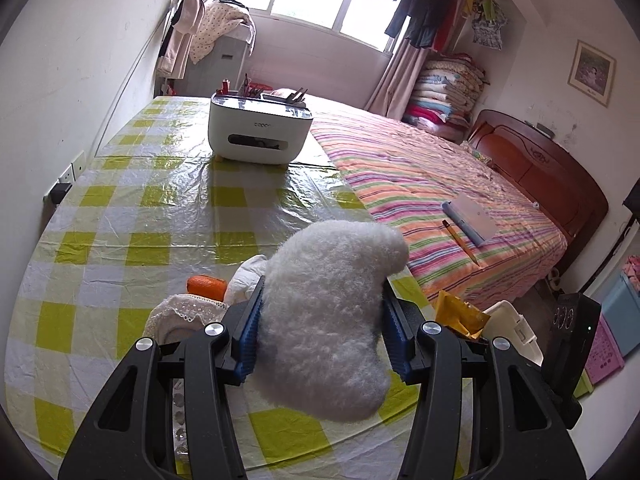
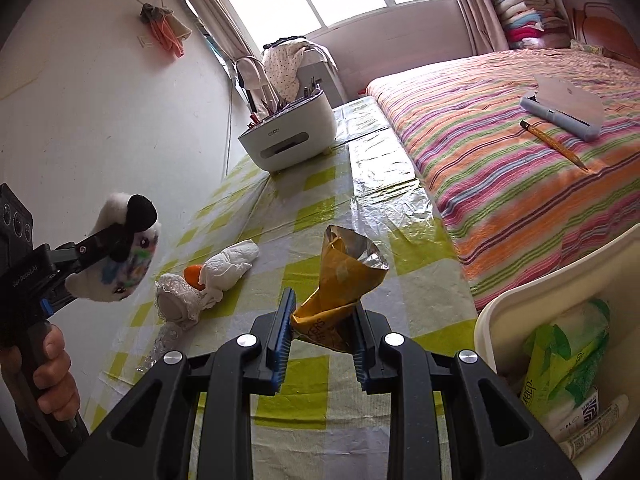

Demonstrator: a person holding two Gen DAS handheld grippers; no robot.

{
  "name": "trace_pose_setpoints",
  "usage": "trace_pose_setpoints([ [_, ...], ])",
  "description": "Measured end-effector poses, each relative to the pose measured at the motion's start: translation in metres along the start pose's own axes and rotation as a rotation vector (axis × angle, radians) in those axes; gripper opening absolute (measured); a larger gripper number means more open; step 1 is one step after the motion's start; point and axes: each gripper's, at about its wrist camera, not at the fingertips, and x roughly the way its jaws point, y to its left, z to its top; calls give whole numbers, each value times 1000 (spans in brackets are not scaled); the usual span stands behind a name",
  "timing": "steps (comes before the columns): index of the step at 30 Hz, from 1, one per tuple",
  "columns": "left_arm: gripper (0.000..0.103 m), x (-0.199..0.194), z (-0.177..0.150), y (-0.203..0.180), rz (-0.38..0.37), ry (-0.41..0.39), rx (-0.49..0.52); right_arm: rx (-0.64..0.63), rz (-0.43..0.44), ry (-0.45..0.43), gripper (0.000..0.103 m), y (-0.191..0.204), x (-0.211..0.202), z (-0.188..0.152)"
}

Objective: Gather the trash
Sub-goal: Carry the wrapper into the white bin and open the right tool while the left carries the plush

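The left claw (image 1: 322,334) gripped a white plush toy (image 1: 328,320); the right claw (image 2: 322,342) pinched a crumpled yellow wrapper (image 2: 340,280), possibly a snack bag, above the tabletop (image 2: 384,240).

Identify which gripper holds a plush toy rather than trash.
The left gripper: it clamps the fluffy white plush toy, while the right gripper grips a crumpled yellow foil wrapper.

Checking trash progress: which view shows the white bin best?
The right wrist view: the white bin is open at lower right, with wrappers visible inside. The left wrist view shows only its rim behind the yellow wrapper.
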Motion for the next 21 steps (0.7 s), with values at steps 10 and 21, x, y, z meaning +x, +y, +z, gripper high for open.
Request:
trace_pose_setpoints([
  [10, 50, 7, -10, -33, -58, 27, 60, 107, -62, -94, 25, -31, -33, -7],
  [21, 50, 12, -26, -70, -119, 56, 129, 137, -198, -159, 25, -51, -57, -11],
])
